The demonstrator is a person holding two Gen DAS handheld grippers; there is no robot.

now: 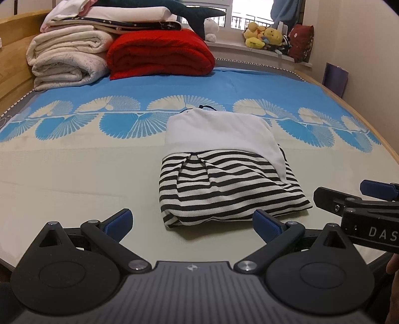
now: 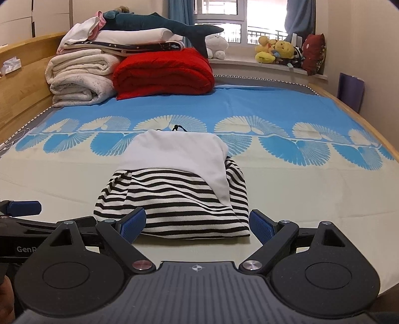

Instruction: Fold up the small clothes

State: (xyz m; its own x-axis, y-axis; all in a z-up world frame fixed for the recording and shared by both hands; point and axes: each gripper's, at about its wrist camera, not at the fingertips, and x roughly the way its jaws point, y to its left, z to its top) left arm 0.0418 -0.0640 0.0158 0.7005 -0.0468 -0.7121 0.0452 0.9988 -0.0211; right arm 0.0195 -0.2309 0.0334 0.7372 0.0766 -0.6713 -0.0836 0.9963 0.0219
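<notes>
Bed with blue-and-cream patterned sheet [image 1: 74, 159] and wooden headboard [image 2: 27, 82]. Folded red blanket [image 1: 159, 53] beside stacked white blankets [image 1: 67, 58]; a dark plush shark [image 2: 162, 23] lies on top. Yellow plush toys [image 1: 264, 36] and a dark red cushion [image 2: 314, 53] line the windowsill [image 2: 249, 65].

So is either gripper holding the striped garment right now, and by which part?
Nothing is held. The left gripper and right gripper are both open, just short of the folded striped garment.

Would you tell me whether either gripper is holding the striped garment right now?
No, the left gripper and right gripper both stand open, short of the folded striped garment.
</notes>
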